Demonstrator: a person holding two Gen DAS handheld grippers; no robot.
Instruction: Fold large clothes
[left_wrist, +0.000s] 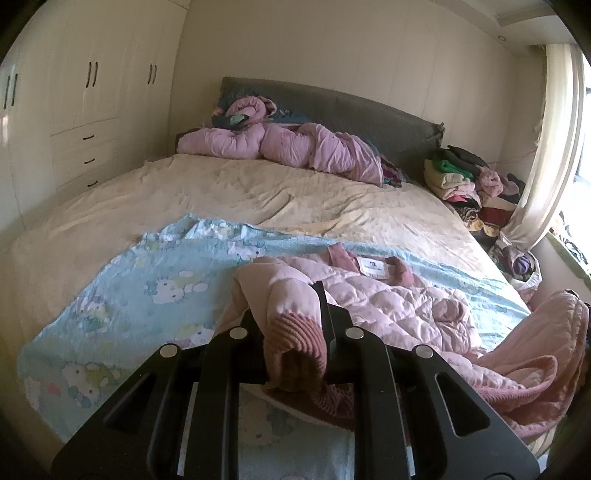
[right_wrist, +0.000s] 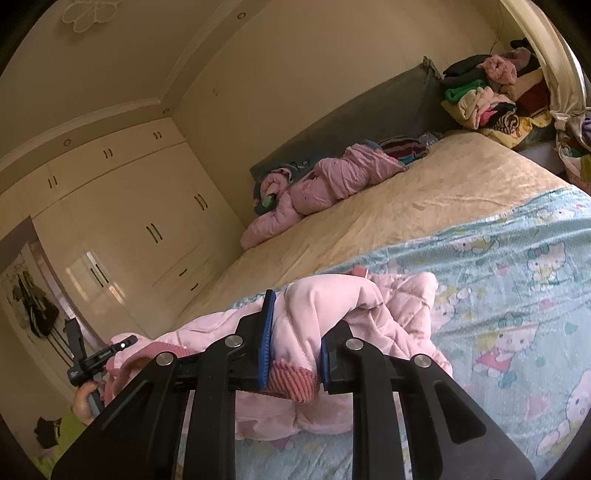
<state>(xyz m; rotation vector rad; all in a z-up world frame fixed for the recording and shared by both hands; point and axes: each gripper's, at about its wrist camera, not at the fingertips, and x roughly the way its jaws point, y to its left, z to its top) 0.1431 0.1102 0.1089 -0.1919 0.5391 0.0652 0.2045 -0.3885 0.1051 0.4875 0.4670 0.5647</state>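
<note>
My left gripper (left_wrist: 291, 314) has its fingers clamped tight on one ribbed, darker-pink cuff of the pale pink quilted jacket (left_wrist: 406, 299), and my right gripper (right_wrist: 295, 332) has its fingers pinched on the other cuff (right_wrist: 291, 380), puffy sleeve bulging between the blue pads. Ahead of my fingers the jacket's body lies crumpled on the light blue cartoon-print blanket (left_wrist: 147, 280) over the bed (left_wrist: 258, 192), inner label up. Its lower hem is lost under bunched folds, so I cannot make out its full outline.
</note>
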